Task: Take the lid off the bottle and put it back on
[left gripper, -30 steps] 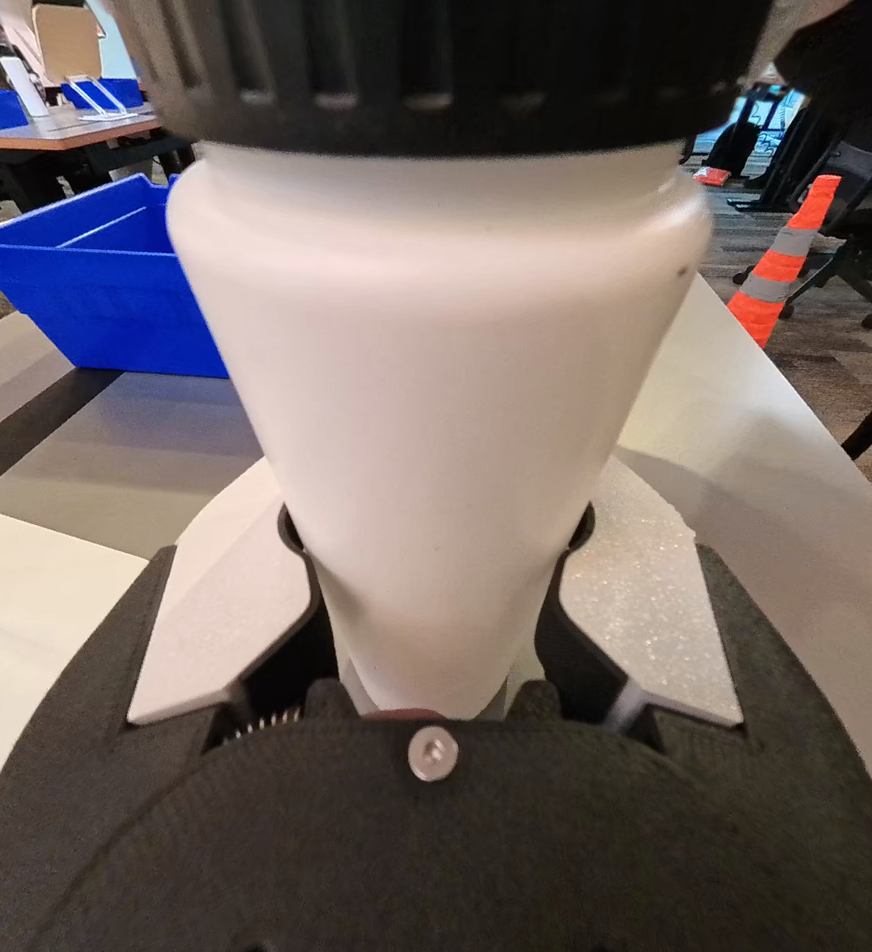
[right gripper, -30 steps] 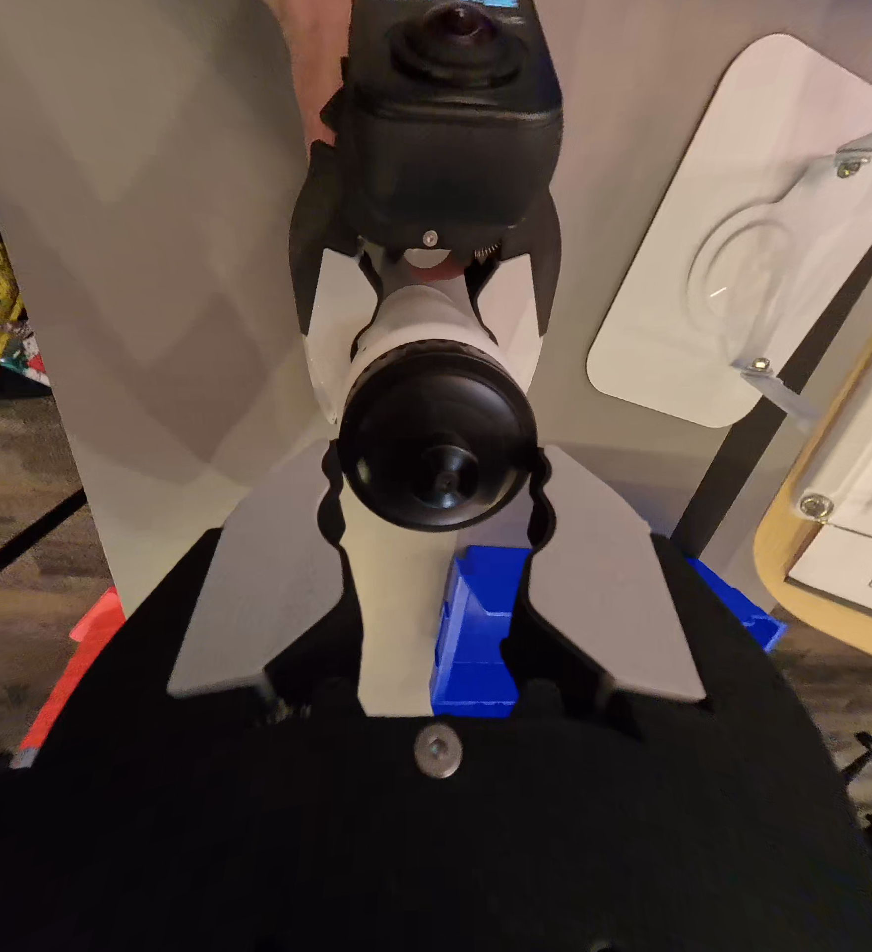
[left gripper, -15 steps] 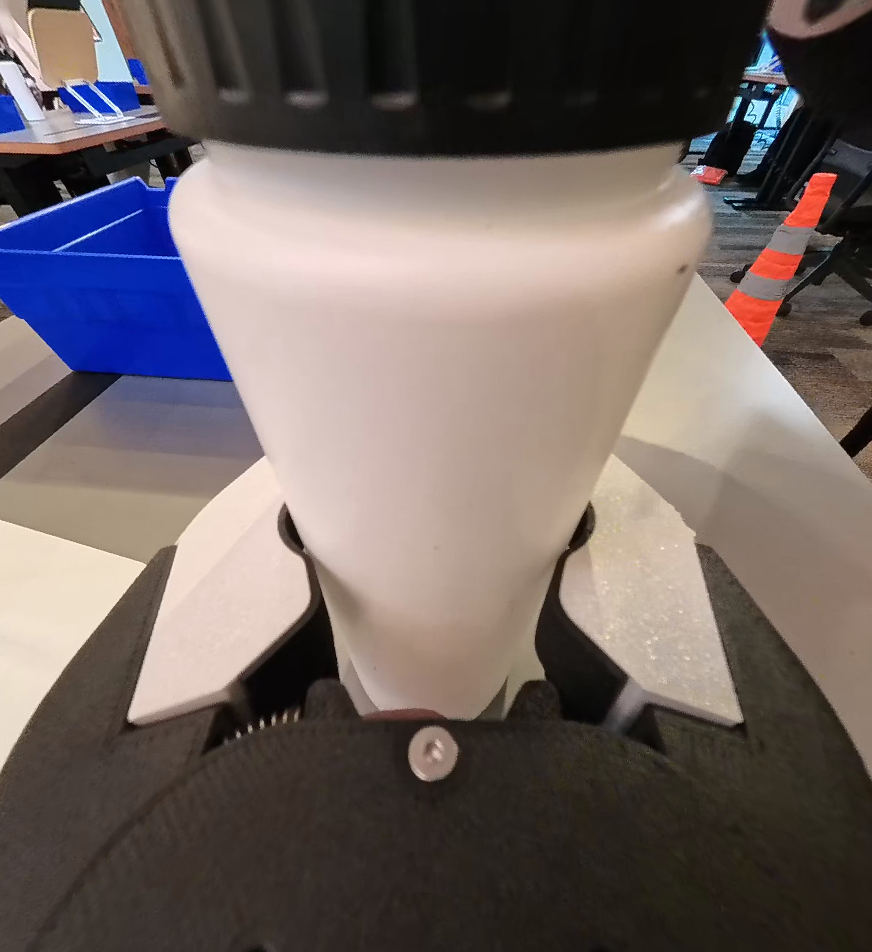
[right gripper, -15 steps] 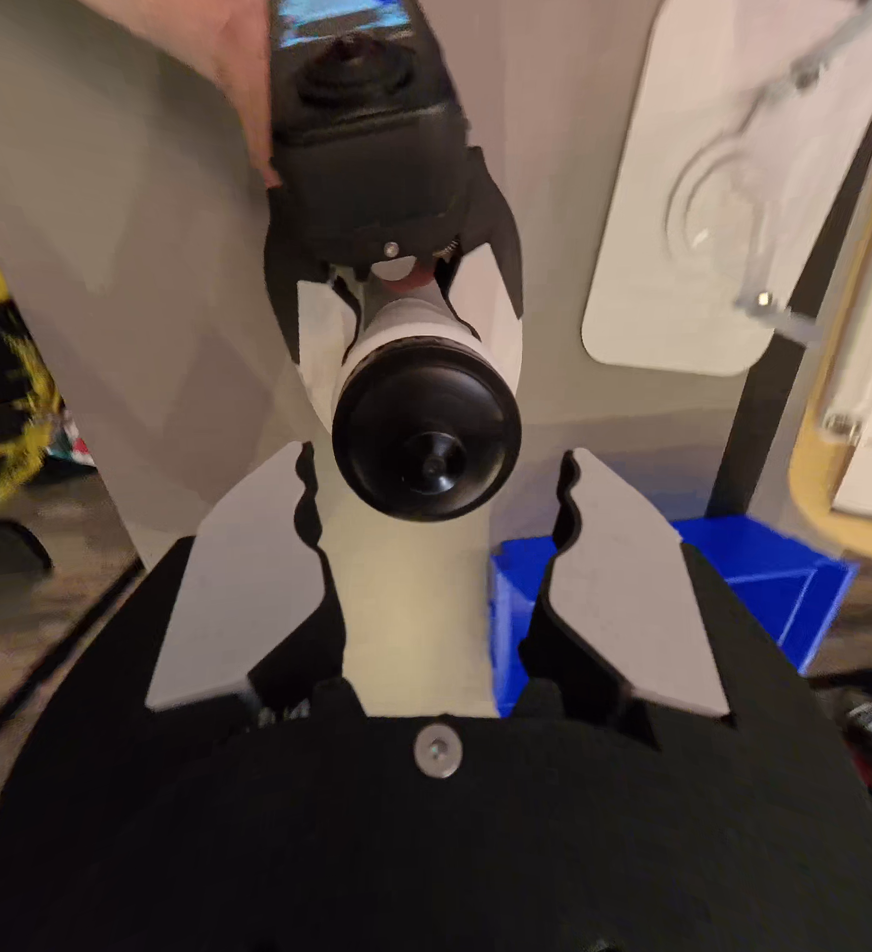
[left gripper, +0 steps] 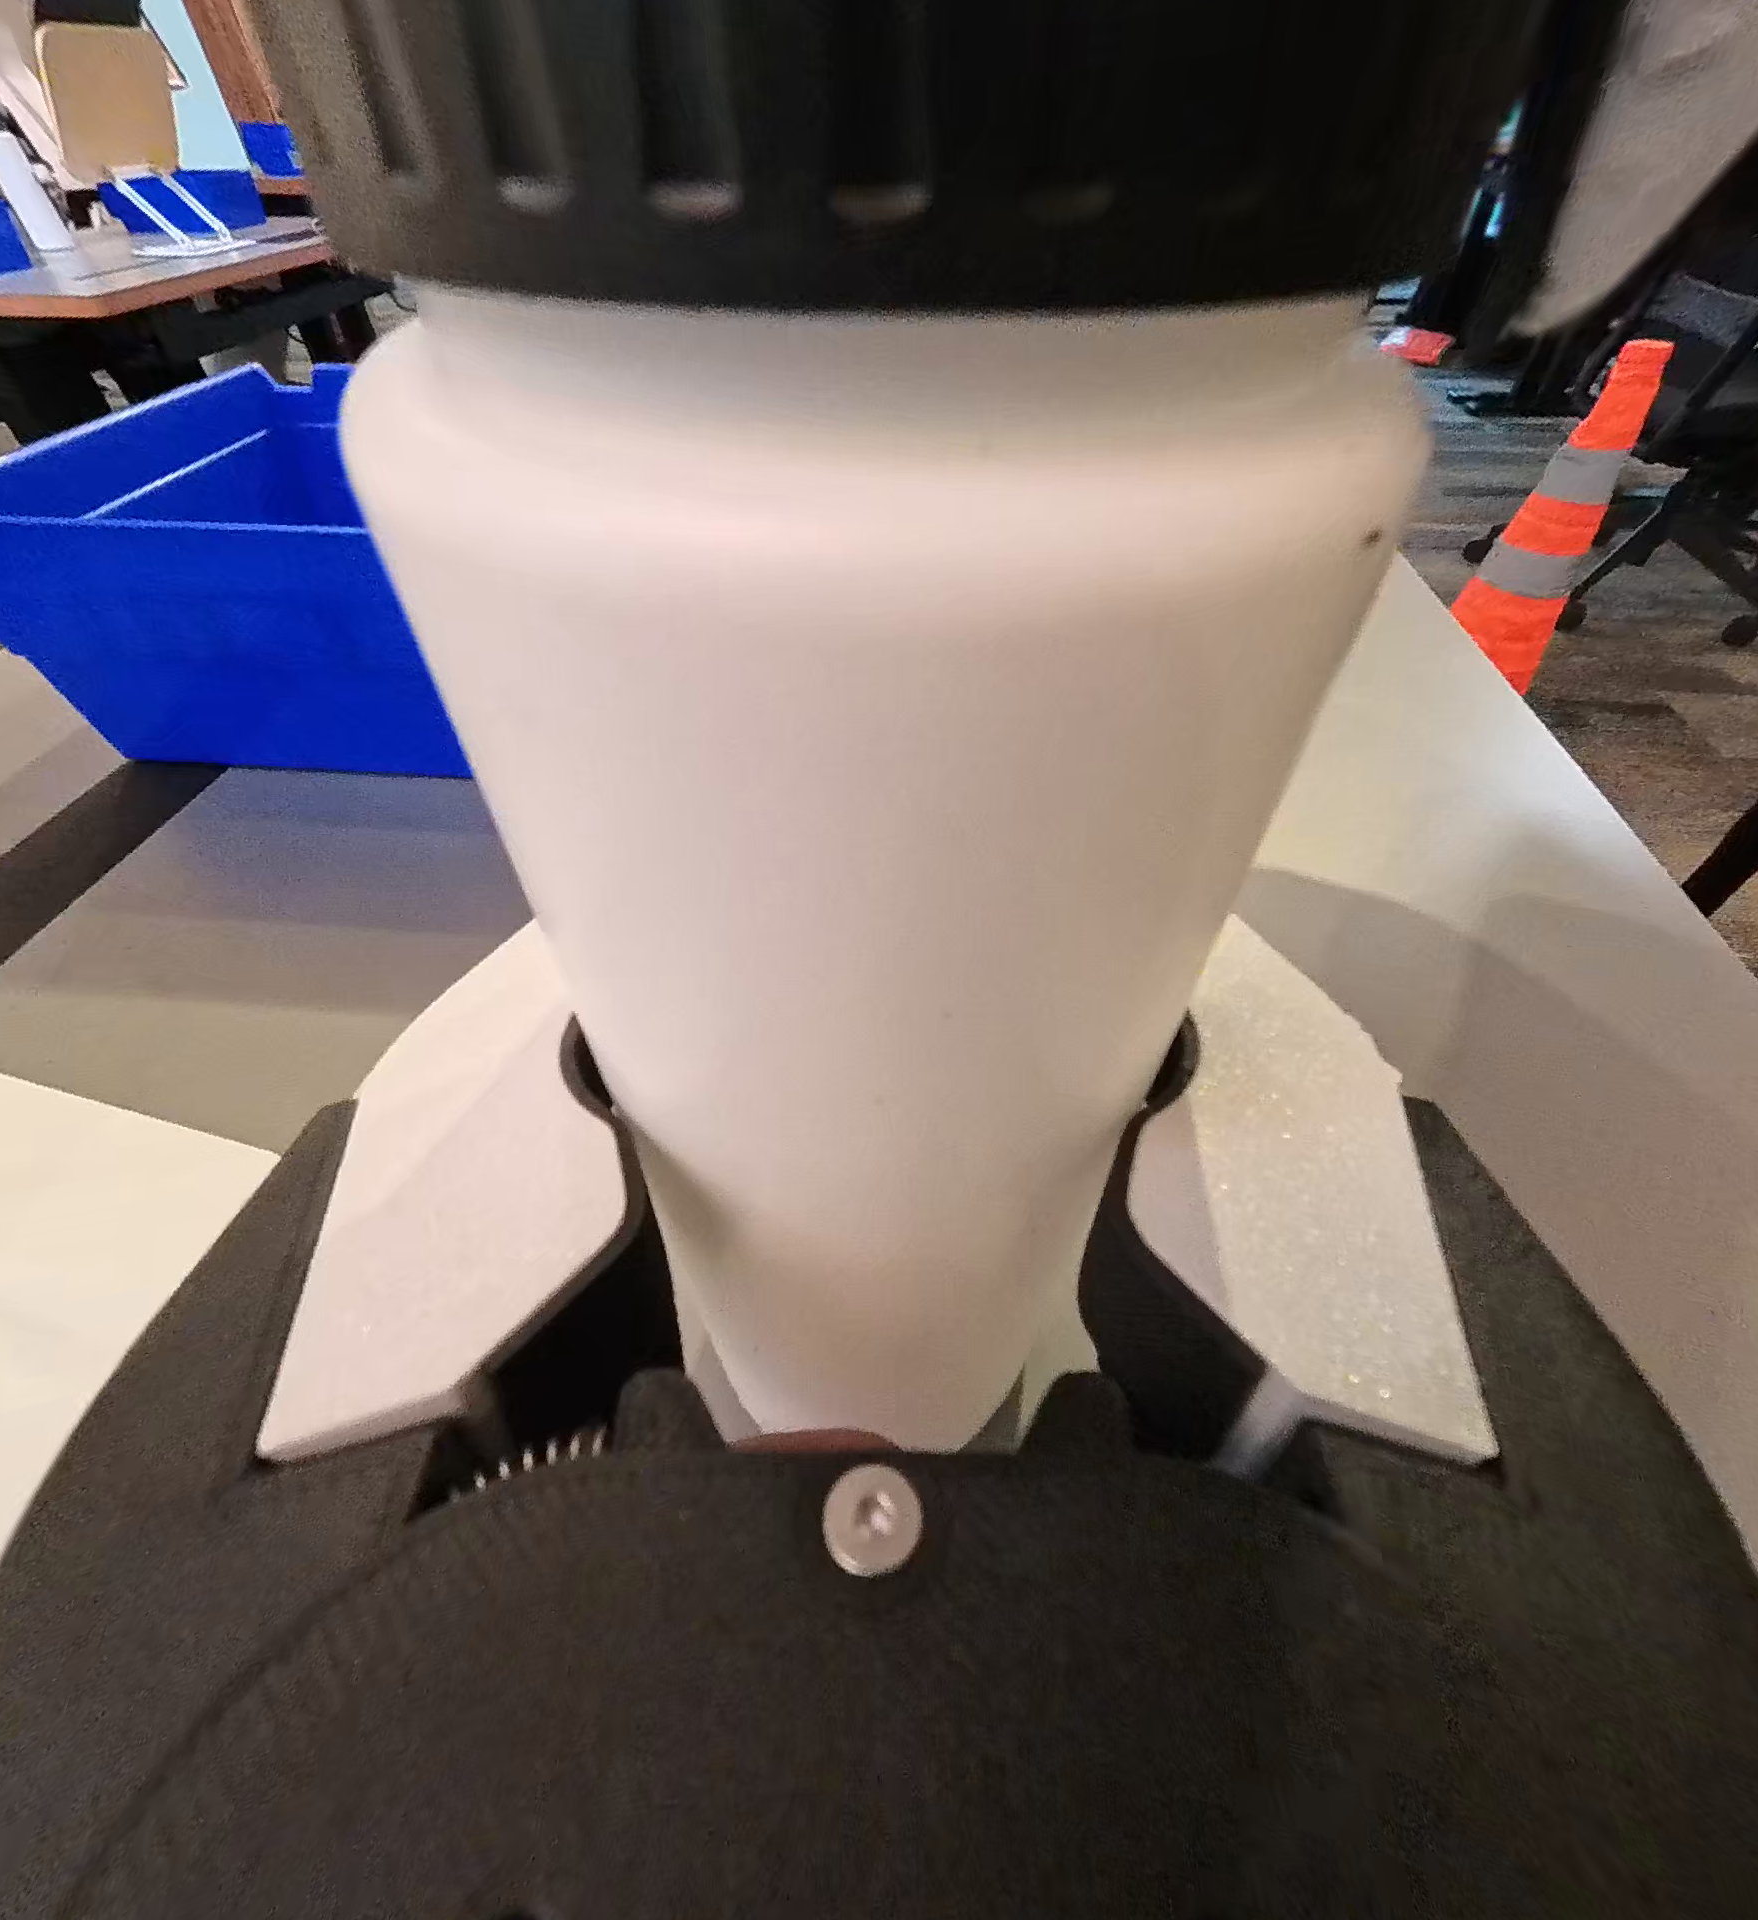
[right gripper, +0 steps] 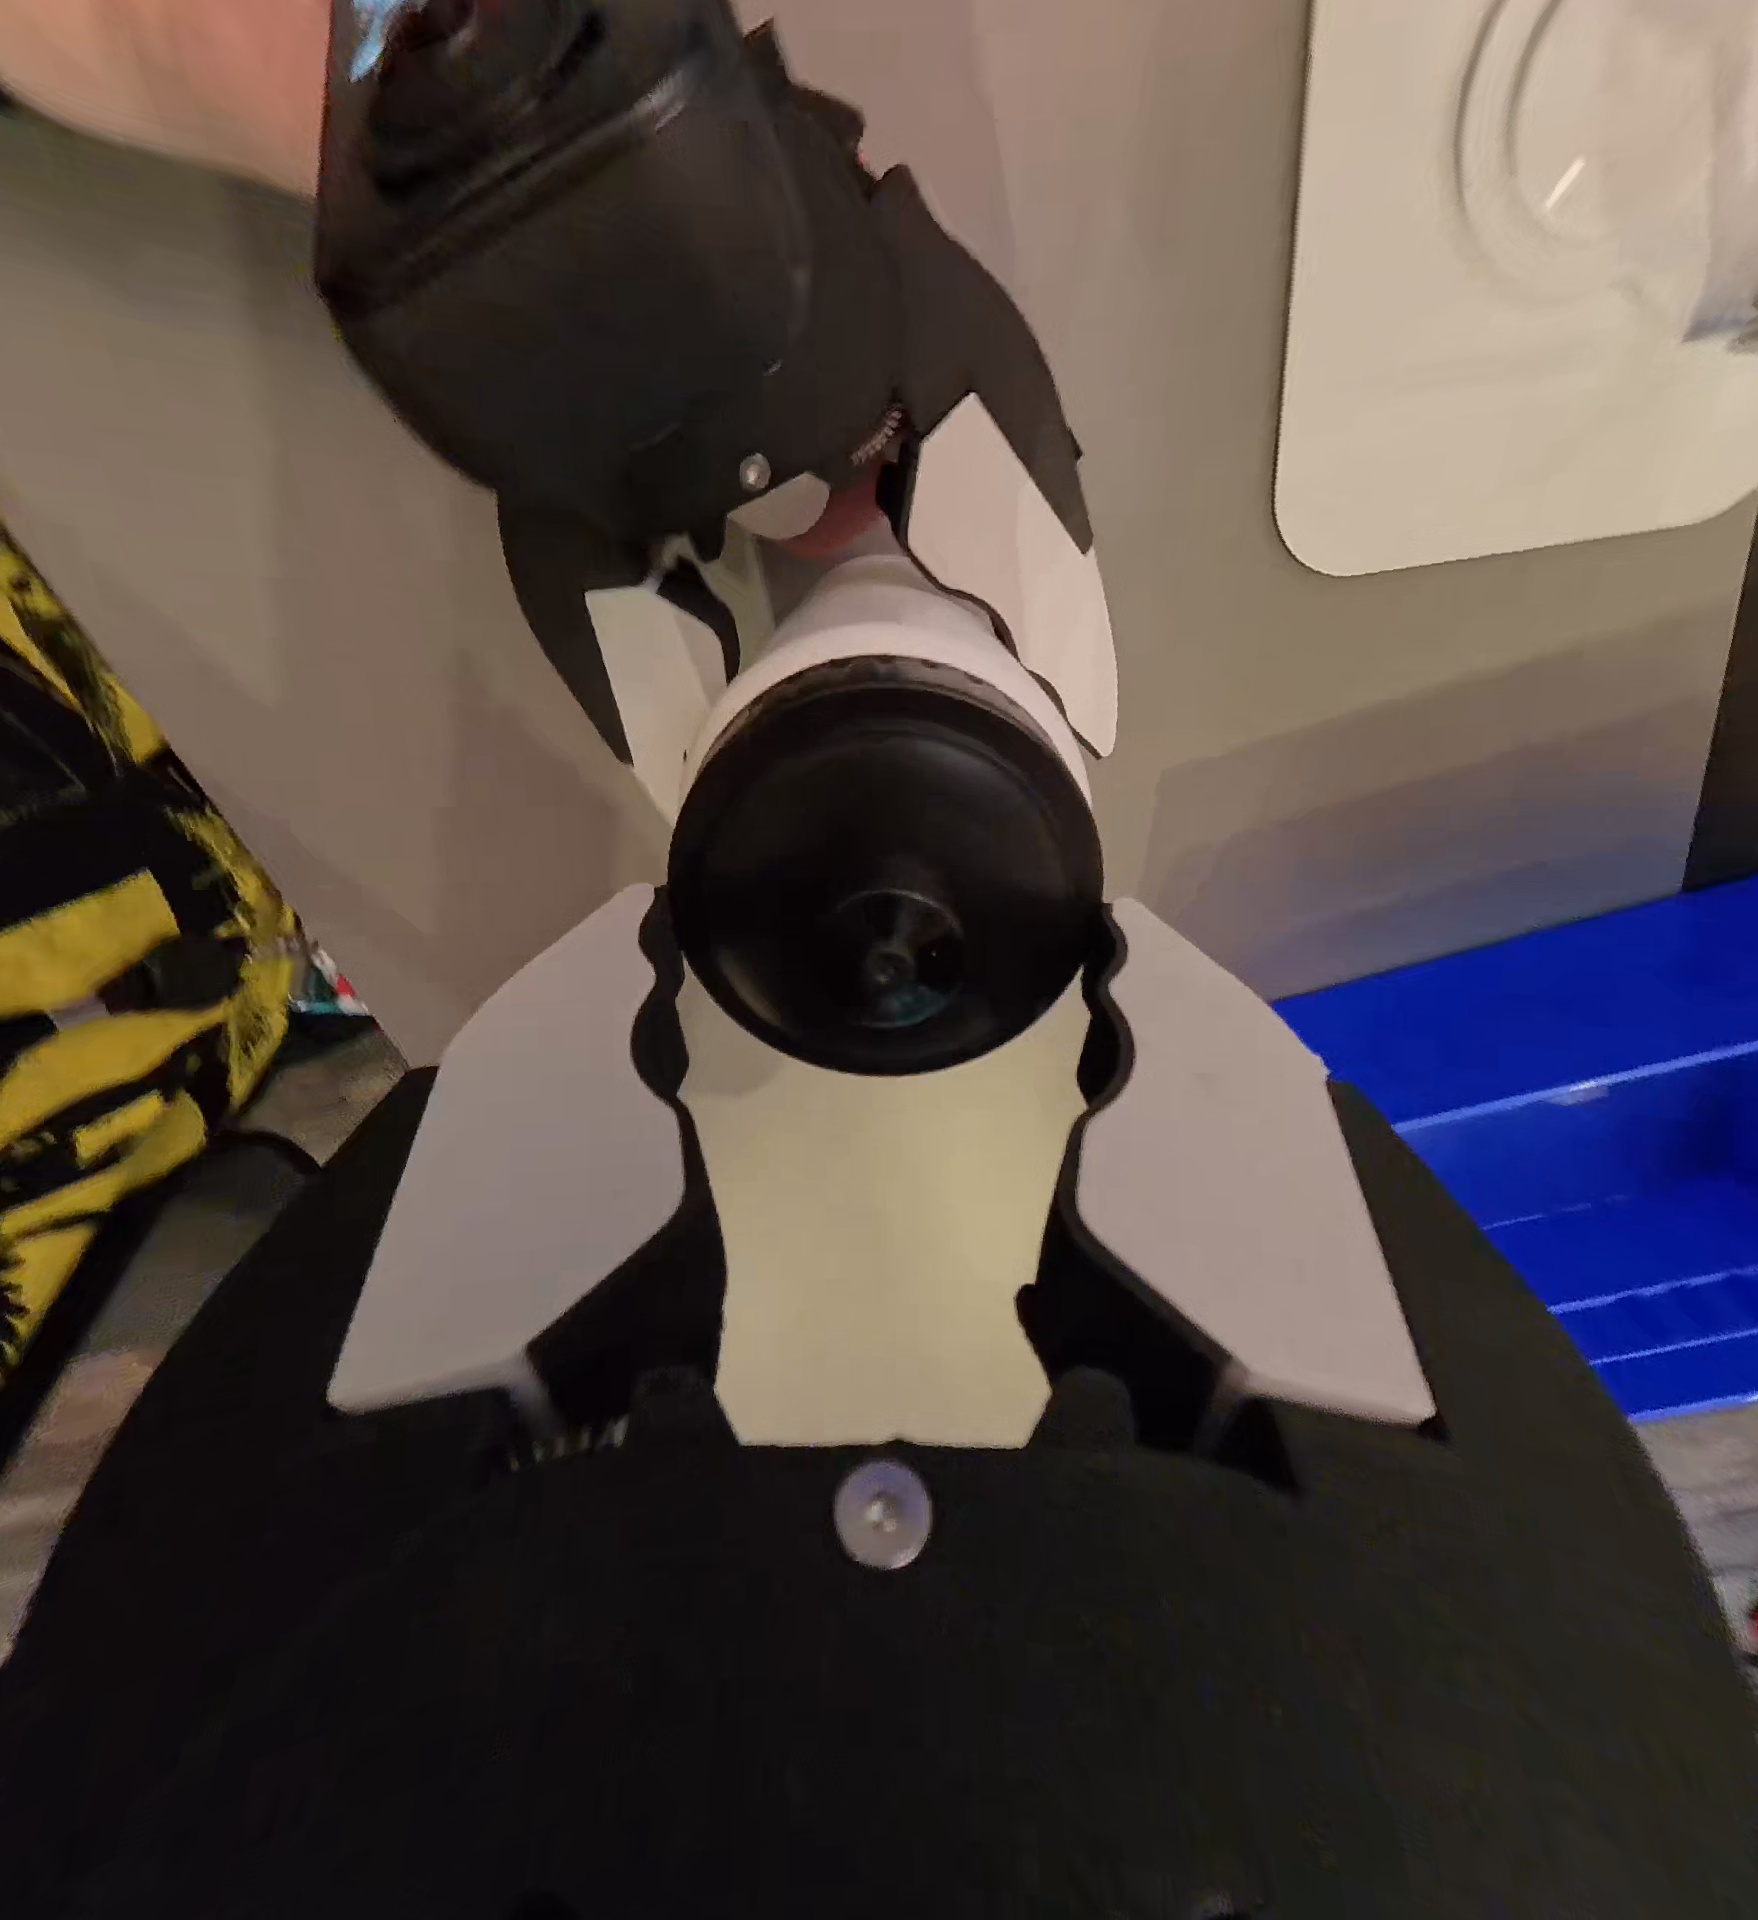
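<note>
My left gripper (left gripper: 875,1049) is shut on the lower body of a white bottle (left gripper: 875,727) and holds it above the grey table (left gripper: 231,935). The black ribbed lid (left gripper: 854,135) sits on the bottle's top. In the right wrist view I look straight onto the lid (right gripper: 885,883), with the bottle (right gripper: 875,613) behind it. My right gripper (right gripper: 885,925) is closed on the lid, one fingertip against each side. One of its fingers (left gripper: 1685,104) shows at the top right of the left wrist view.
A blue bin (left gripper: 179,582) stands on the table behind the bottle and also shows in the right wrist view (right gripper: 1581,1143). A white mat (right gripper: 1529,312) lies on the table. An orange cone (left gripper: 1561,520) and office chairs stand on the floor to the right.
My right gripper opened off the lid, turned, and has closed on the lid again. My left gripper kept hold of the bottle.
</note>
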{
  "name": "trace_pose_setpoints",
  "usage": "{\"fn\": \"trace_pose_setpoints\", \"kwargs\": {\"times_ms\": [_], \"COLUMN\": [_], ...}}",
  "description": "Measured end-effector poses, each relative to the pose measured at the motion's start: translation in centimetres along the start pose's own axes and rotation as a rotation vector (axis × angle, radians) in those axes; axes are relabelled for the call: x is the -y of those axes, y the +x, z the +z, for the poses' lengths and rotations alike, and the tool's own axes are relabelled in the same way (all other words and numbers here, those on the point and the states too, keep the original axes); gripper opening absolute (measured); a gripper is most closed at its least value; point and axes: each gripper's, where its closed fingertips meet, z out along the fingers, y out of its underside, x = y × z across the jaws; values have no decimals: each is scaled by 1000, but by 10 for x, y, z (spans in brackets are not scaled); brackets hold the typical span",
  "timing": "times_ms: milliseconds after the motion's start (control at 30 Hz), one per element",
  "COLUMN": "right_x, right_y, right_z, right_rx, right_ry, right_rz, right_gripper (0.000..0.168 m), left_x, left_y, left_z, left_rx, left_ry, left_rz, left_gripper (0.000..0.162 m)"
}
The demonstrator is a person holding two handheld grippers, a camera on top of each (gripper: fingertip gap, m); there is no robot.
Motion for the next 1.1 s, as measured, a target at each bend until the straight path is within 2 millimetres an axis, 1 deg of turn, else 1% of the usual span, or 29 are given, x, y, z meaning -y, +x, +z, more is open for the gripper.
{"fn": "trace_pose_setpoints", "kwargs": {"times_ms": [67, 100, 167, 267, 300, 333, 433, 500, 533, 633, 700, 767, 800, 867, 933, 1033, 1100], "right_x": [1, 4, 5, 5, 4, 5, 8, 5, 4, 3, 8, 9, 7, 3, 4, 9, 11], "right_y": [4, 4, 3, 5, 5, 5, 2, -1, -2, 2, 6, 3, 2, 4, 4, 3, 1], "right_z": [-3, -5, -4, -2, -2, -2, -3, -2, -2, -3, -4, -3, -2, -1, 0, 0, 0], "right_rx": [-6, -14, -6, -20, -16, -10, 25, 7, 0, 31, -1, -1, -9, -55, -46, -8, -31], "right_ry": [6, 18, 11, -22, -26, -22, 28, 29, 23, 6, 19, 6, -19, -60, -63, 4, 36], "right_rz": [-94, -177, -325, -413, -397, -345, -27, 54, 51, -17, -165, -308, -368, -459, -387, -90, 4], "right_gripper": [77, 78, 73, 73, 73, 73, 74, 74, 74, 74, 85, 80, 75, 75, 75, 75, 75], "left_x": [0, 0, 0, 0, 0, 0, -1, -1, -1, -1, 0, -1, -1, -1, -1, -1, -1], "left_y": [-1, 0, 0, 0, 0, -1, -2, 0, 1, 1, 1, 2, 1, 1, 1, -2, -1], "left_z": [0, 0, 0, 0, 0, 0, -1, 1, 1, 1, 1, 1, 1, 1, 1, -1, -1], "left_rx": [0, 1, -1, 1, 1, 1, 3, 4, 3, 0, 1, 2, 1, 3, 2, 1, -3], "left_ry": [1, -1, -2, -2, -2, -1, 1, -4, -5, -3, -4, -5, -4, -5, -5, 1, 2], "left_rz": [-5, -2, -2, -4, -6, -9, -16, 3, 8, 3, 4, 5, 3, 5, -1, -24, -13], "left_gripper": [100, 100, 100, 100, 100, 100, 100, 100, 100, 100, 100, 100, 100, 100, 100, 100, 100]}}
